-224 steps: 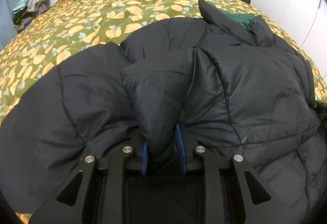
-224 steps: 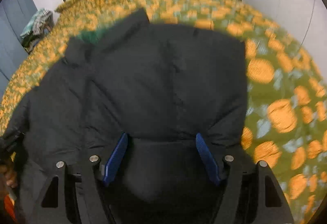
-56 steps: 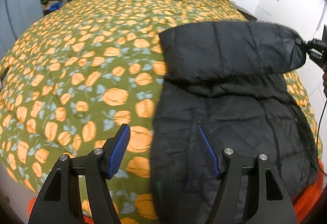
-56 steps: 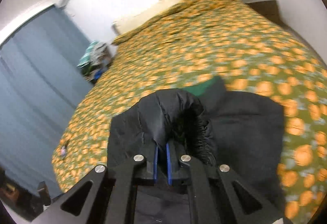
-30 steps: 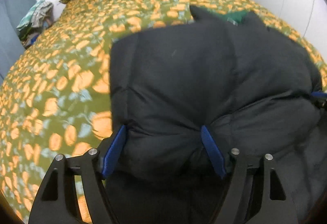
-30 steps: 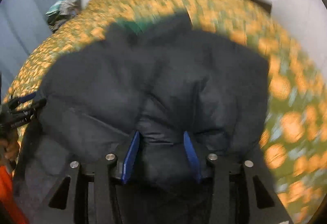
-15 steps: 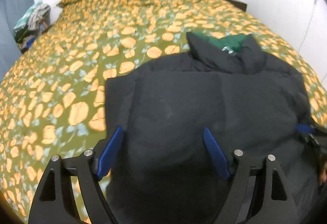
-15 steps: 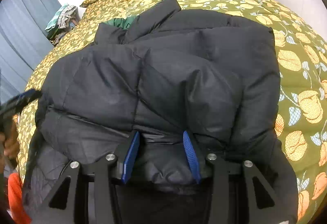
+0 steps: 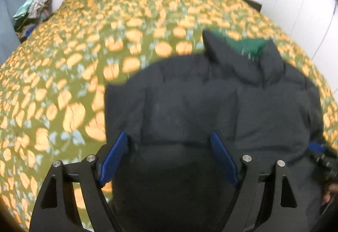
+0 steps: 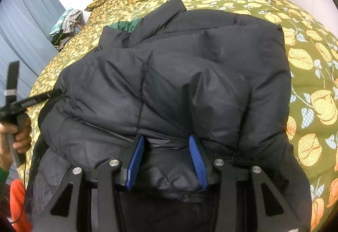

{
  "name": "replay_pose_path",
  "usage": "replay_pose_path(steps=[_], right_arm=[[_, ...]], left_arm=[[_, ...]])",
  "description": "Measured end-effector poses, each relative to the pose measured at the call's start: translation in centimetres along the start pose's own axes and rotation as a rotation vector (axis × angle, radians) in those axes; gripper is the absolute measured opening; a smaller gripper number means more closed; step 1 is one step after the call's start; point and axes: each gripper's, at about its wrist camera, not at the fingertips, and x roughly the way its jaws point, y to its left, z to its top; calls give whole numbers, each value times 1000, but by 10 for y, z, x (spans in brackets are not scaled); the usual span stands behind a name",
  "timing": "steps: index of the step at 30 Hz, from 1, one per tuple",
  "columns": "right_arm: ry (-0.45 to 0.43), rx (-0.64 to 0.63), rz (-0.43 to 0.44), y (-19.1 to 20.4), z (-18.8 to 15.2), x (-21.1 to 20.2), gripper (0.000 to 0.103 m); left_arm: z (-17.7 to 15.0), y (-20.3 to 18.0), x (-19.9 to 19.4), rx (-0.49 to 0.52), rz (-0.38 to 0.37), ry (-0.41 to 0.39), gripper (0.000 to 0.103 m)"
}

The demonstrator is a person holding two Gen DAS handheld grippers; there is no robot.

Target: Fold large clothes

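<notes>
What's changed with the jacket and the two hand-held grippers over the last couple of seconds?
The right hand-held gripper carried the raised part of the black puffer jacket over and laid it onto the rest; its jaws now stand wider, with padding between them. The left hand-held gripper moved over the jacket, its jaws just opening wider. The floral bedspread is unchanged.
</notes>
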Motion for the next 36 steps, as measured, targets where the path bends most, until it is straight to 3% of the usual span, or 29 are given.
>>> replay_pose_path(steps=[5, 7, 9, 23, 27, 30, 32, 36], right_arm=[[-6, 3, 4, 0, -1, 0, 44], [-8, 4, 6, 0, -2, 0, 44], [-10, 4, 11, 0, -2, -1, 44], [-44, 8, 22, -2, -9, -1, 44], [-39, 2, 8, 0, -8, -1, 44], [-48, 0, 9, 1, -8, -4, 45], [-53, -7, 10, 4, -8, -9, 47], [-41, -21, -45, 16, -8, -35, 48]], left_arm=[[22, 10, 45, -65, 57, 16, 86], [16, 22, 69, -119, 73, 45, 96], [7, 29, 82, -162, 48, 56, 98], [-1, 30, 92, -167, 61, 13, 102], [4, 33, 71, -166, 52, 66, 100], [-5, 36, 35, -164, -14, 61, 100], [-23, 34, 0, -117, -51, 61, 100], [-79, 16, -56, 42, -40, 63, 100]])
